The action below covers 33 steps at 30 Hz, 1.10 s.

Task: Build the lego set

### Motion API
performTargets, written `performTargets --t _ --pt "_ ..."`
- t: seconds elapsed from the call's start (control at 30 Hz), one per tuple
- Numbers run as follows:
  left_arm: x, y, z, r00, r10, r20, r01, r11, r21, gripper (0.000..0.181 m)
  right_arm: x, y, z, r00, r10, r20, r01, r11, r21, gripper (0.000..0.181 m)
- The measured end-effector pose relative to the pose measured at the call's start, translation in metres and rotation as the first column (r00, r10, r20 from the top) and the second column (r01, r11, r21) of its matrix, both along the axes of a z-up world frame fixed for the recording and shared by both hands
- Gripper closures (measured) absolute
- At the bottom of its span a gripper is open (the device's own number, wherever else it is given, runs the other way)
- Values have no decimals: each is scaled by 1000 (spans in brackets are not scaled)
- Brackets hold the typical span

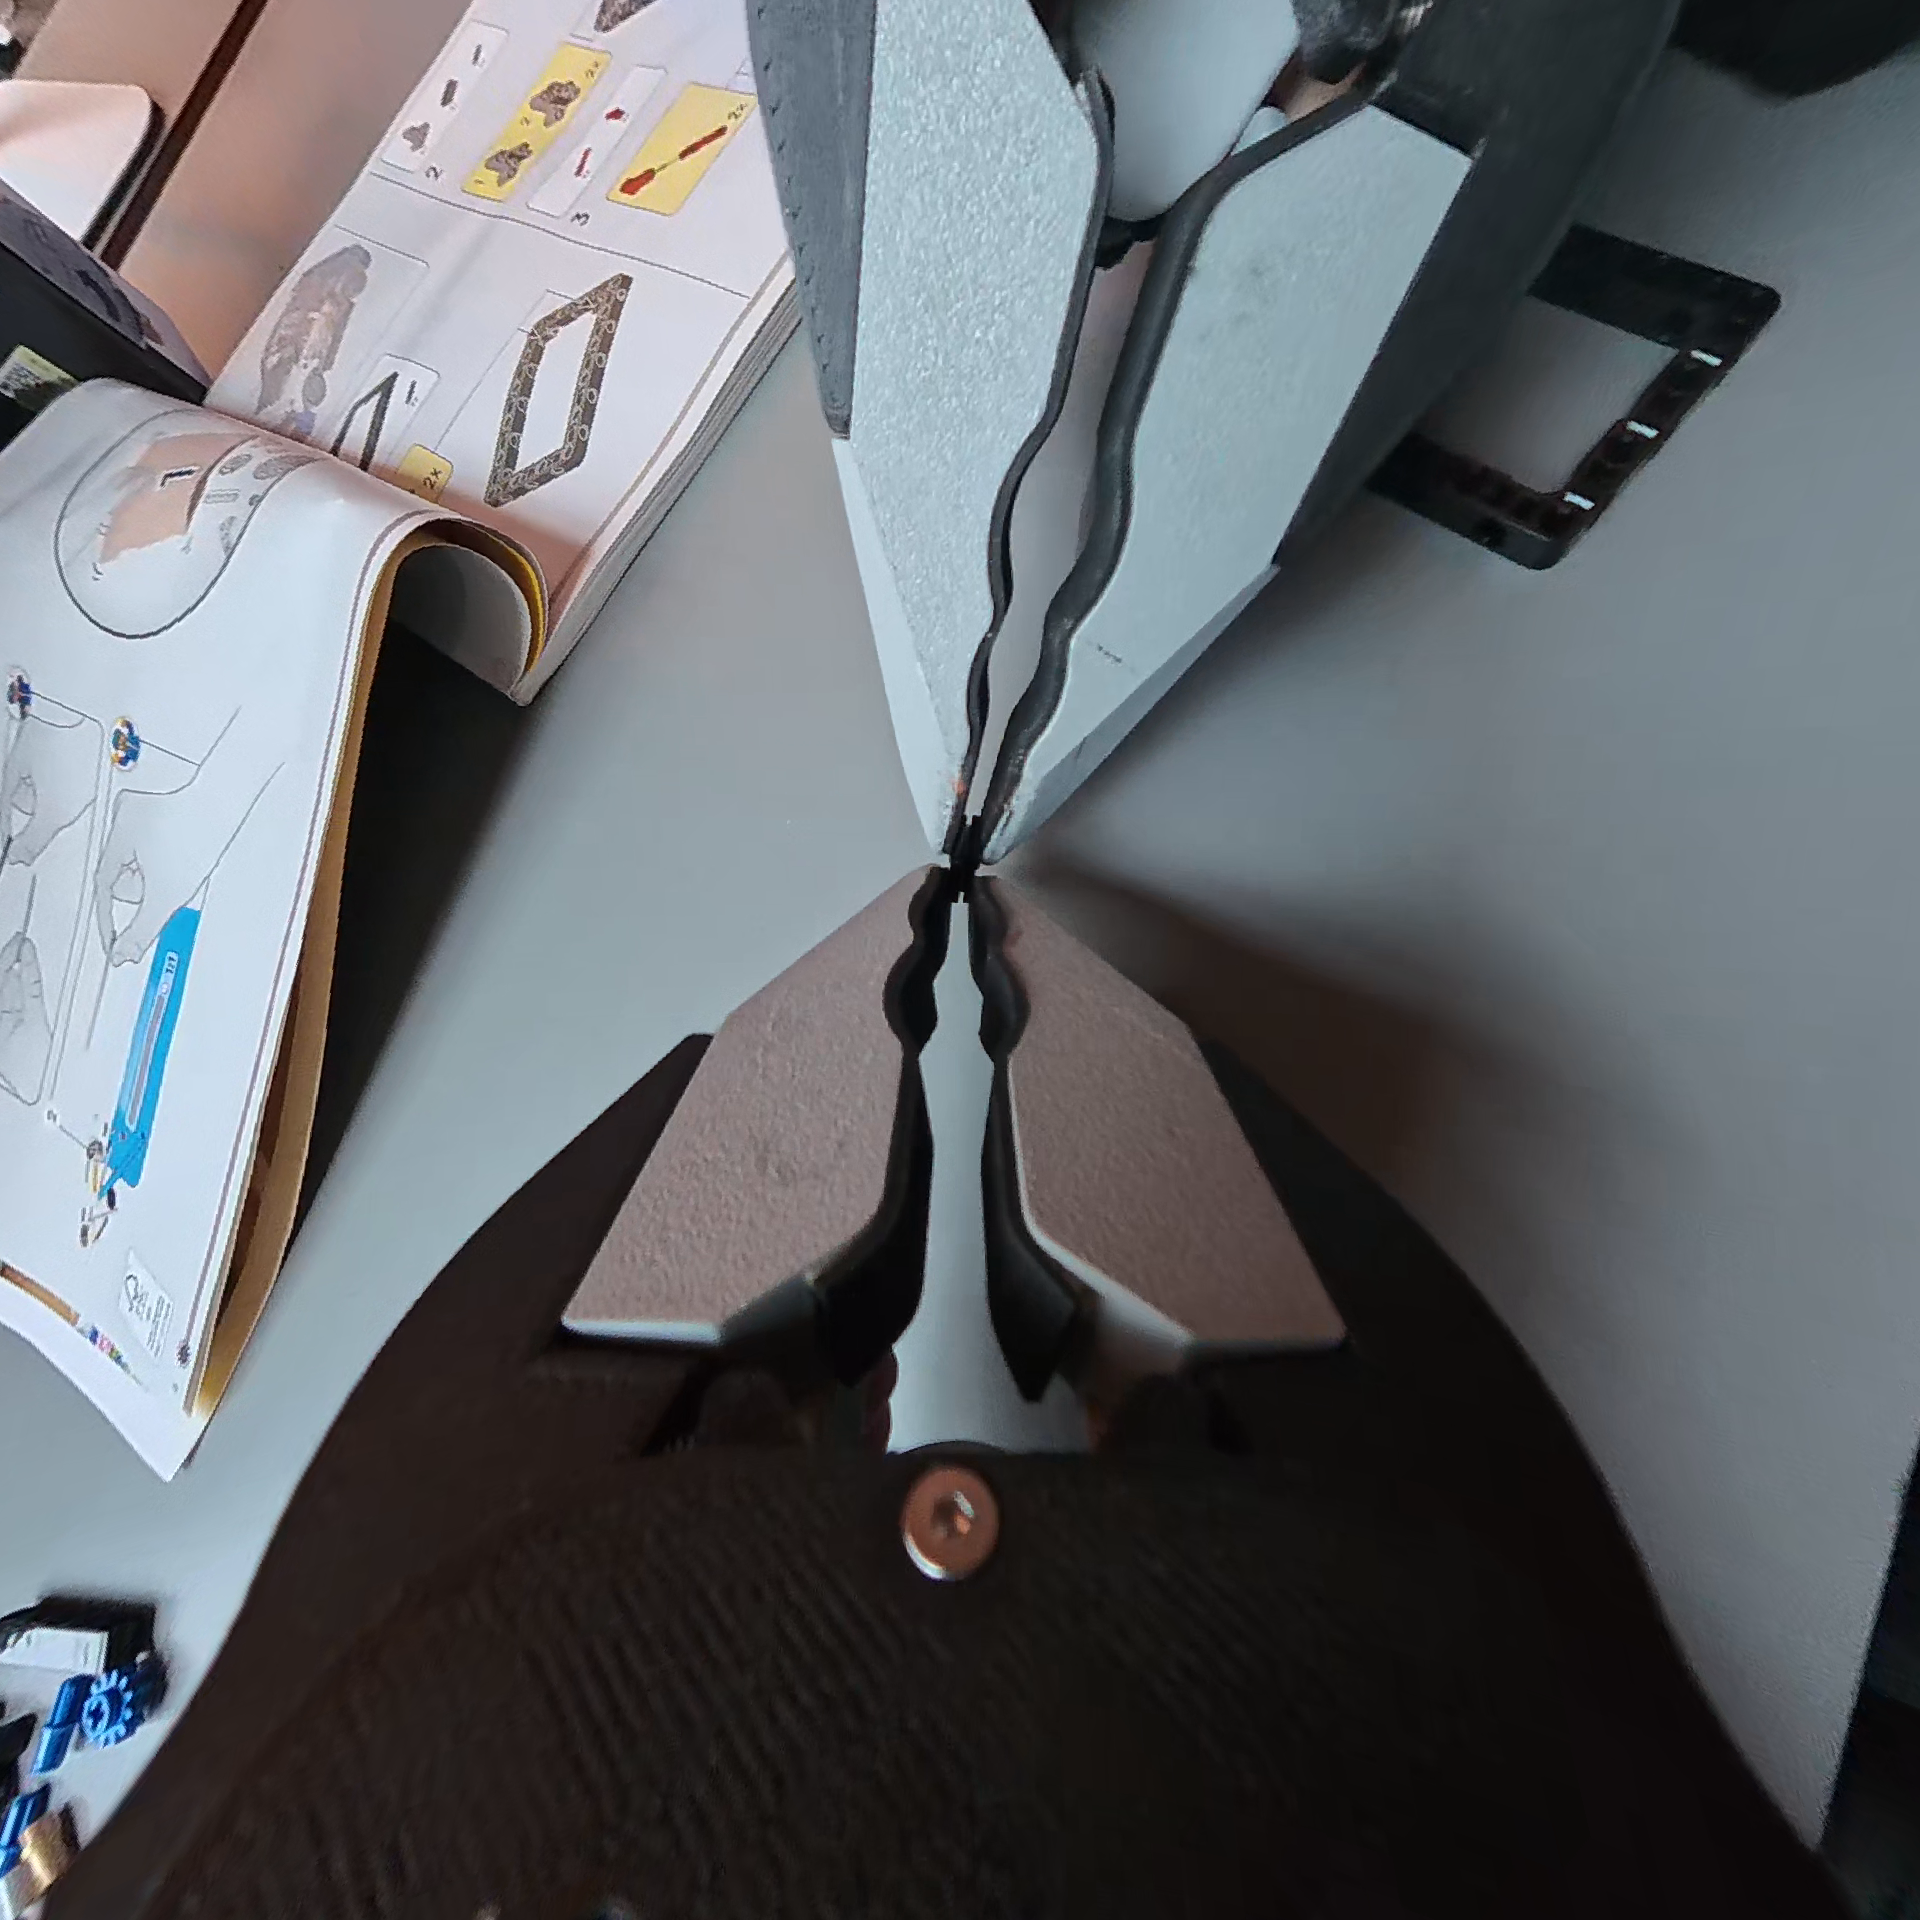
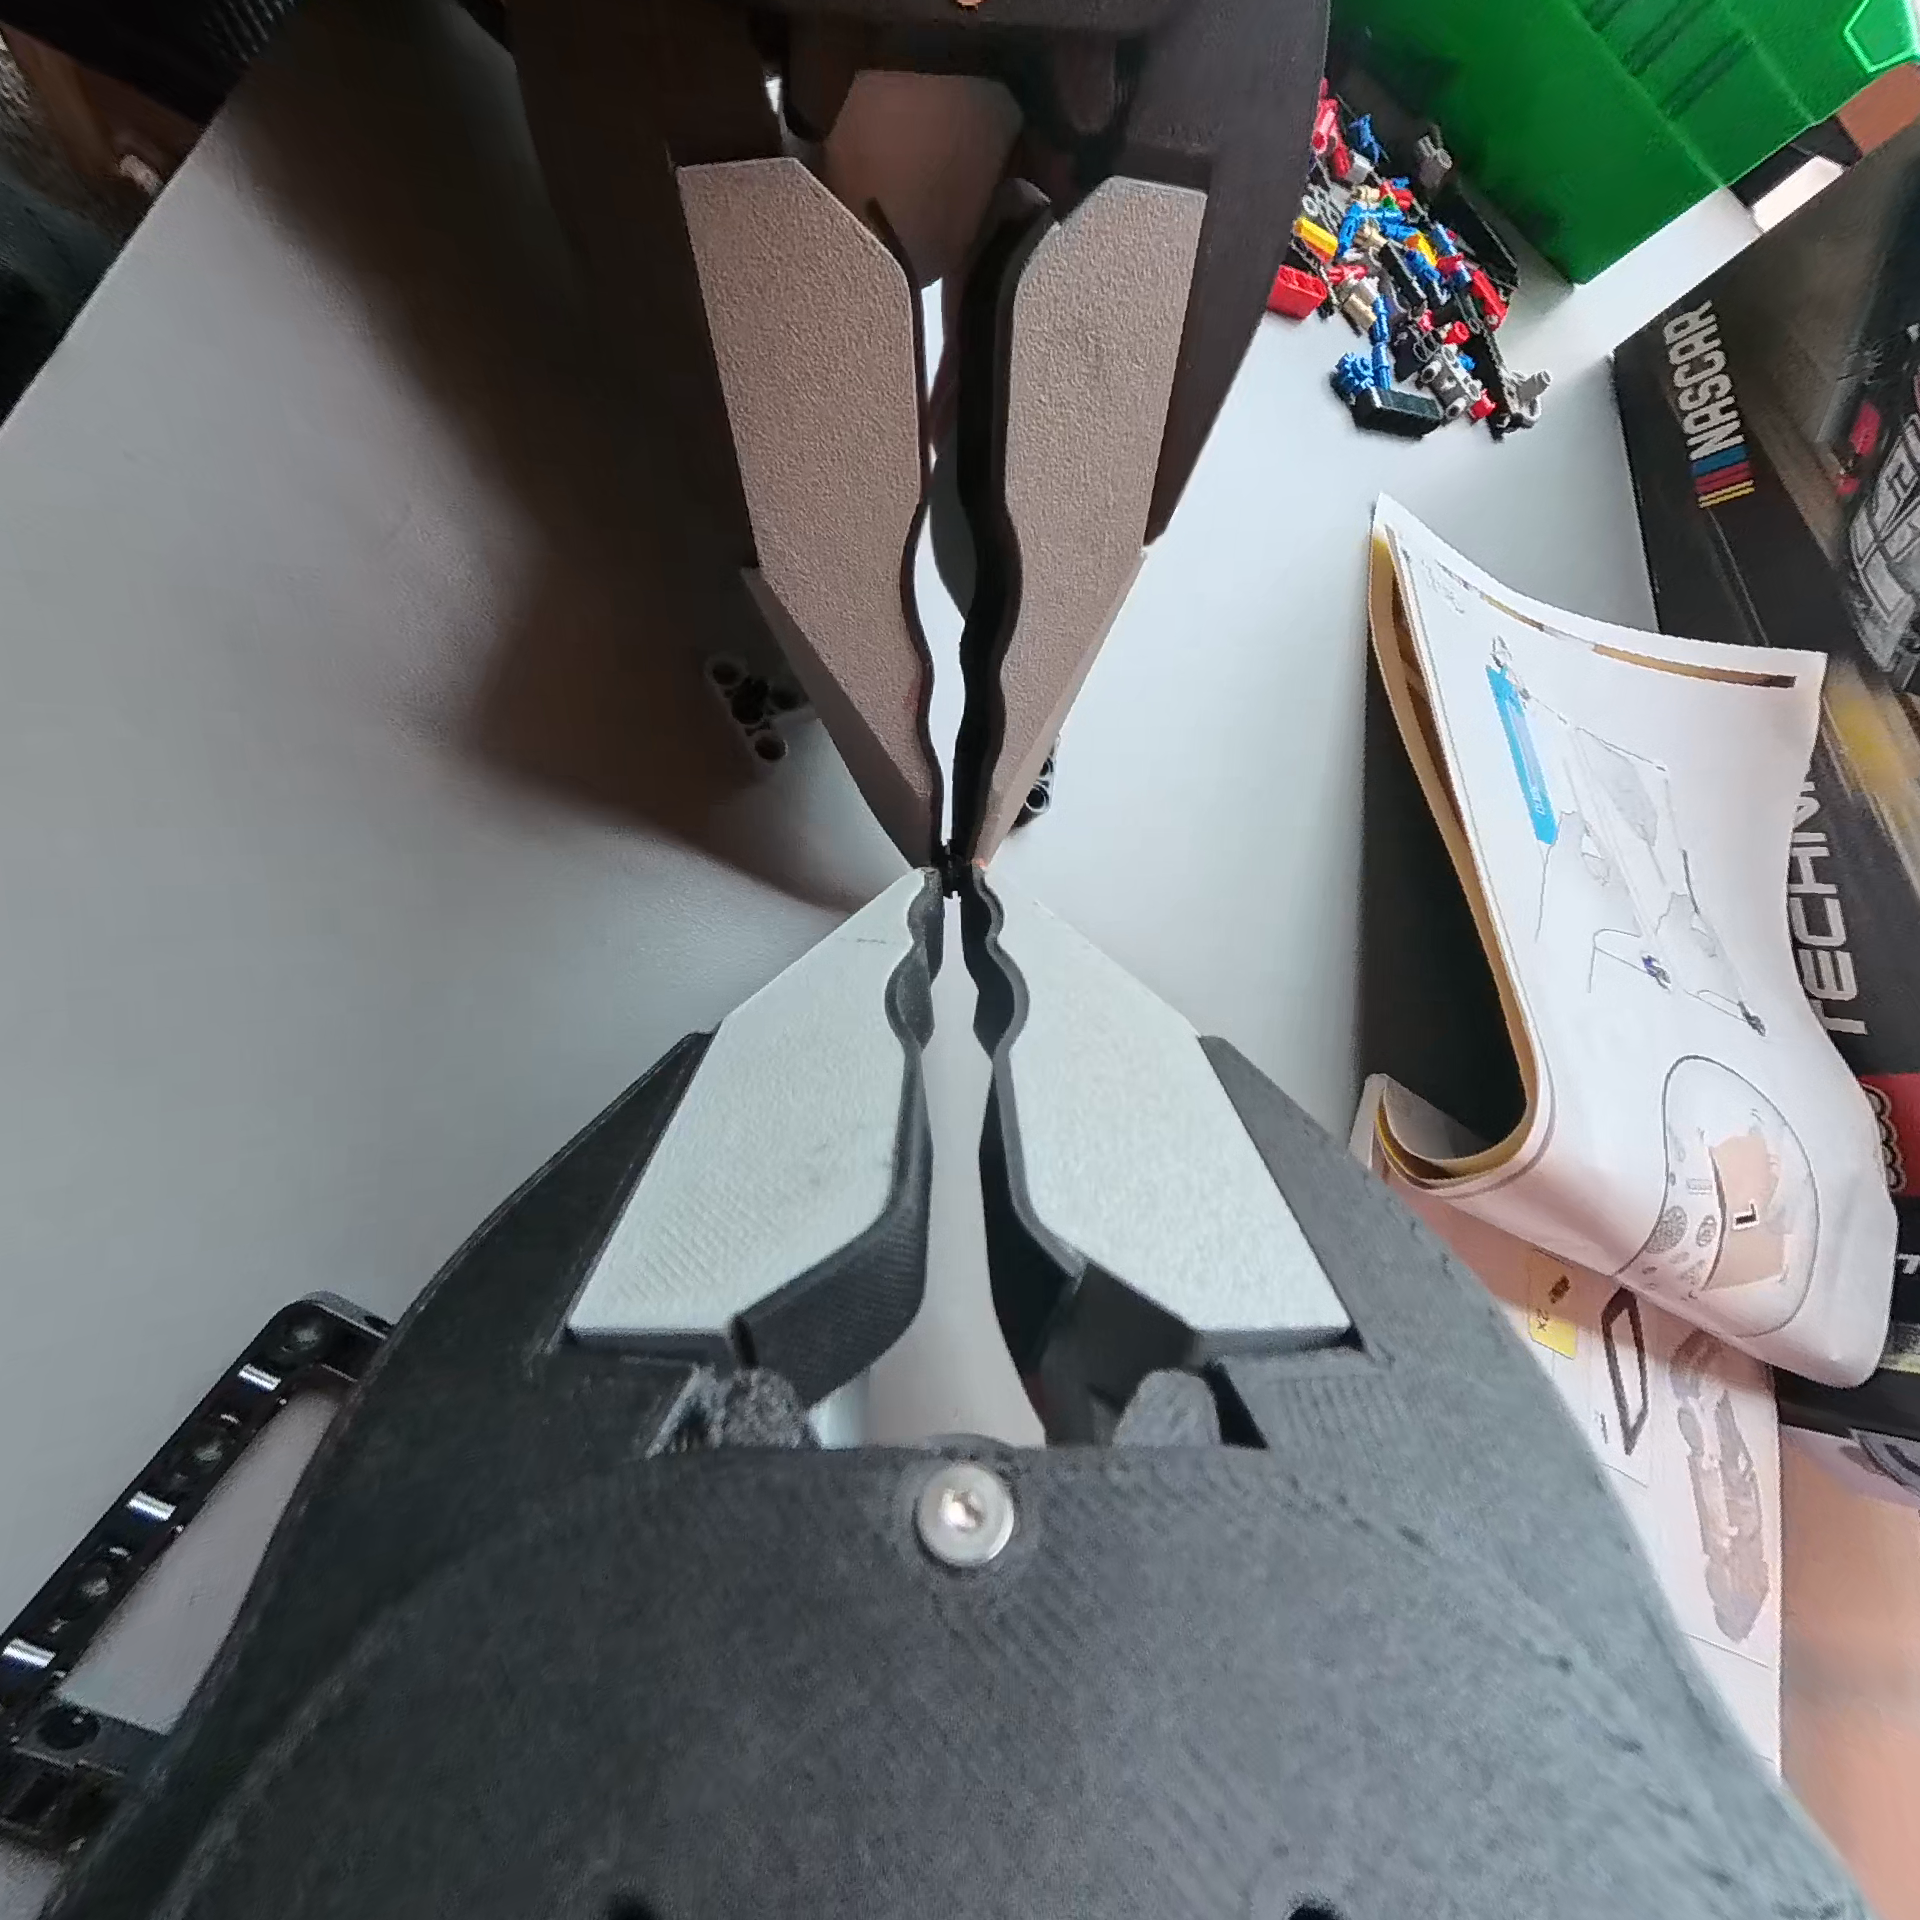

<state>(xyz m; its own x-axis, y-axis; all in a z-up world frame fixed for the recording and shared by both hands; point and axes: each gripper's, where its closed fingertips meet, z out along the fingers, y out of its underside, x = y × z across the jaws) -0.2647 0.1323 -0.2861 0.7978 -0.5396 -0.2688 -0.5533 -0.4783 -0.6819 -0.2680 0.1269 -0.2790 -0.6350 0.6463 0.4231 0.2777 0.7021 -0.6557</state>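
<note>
At frame centre the left gripper point(image 1: 958, 894) and right gripper point(image 2: 954, 896) meet tip to tip, both nearly closed, seemingly pinching one tiny black pin point(image 1: 964, 844) to hand over; the black frame point(image 1: 1621, 436) lies upper right.

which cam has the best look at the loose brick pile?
Right wrist view. The loose brick pile lies unobstructed at upper right, beside the green bin, colours distinct. The left wrist view catches only a few blurred blue and black pieces at its bottom-left edge, cropped by the frame.
</note>
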Motion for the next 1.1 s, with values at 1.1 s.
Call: performTargets --t 1.1 --pt "-9 -48 -8 976 133 174 -98 976 -193 145 9 -36 -8 977 80 199 -23 962 -273 180"
